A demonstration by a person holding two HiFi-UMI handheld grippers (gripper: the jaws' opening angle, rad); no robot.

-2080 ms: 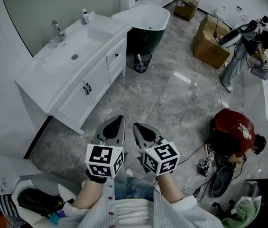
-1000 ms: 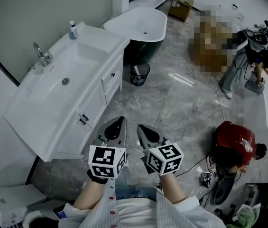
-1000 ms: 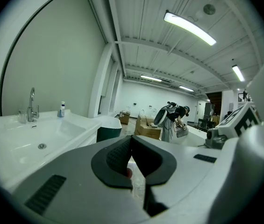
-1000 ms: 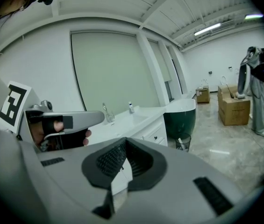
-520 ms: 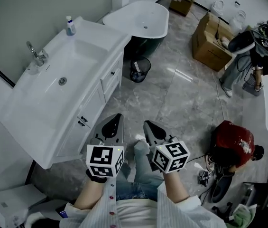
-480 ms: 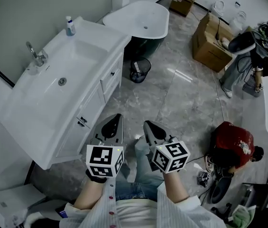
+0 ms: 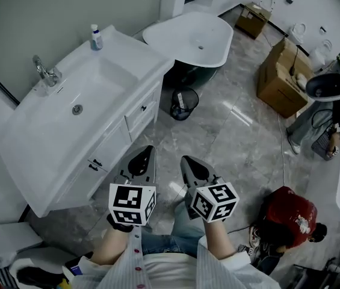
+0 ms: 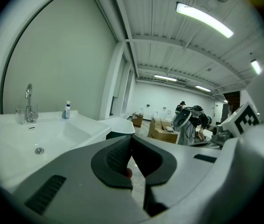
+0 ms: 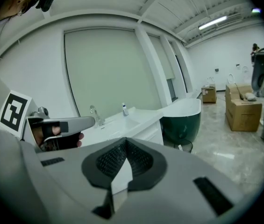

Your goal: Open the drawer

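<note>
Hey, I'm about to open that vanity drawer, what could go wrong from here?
Both the left gripper and right gripper are shut; they could bump the small drawer handle rather than grasp it. The cabinet door handles sit close beside it, easy to grab by mistake.

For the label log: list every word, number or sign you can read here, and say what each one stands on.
No text can be read in any view.
Marker cubes on the left claw and right claw: black-and-white square patterns only, no letters.
Bottle: label too small to read.
Red top: white print, blurred.
Cardboard box: no legible print.
</note>
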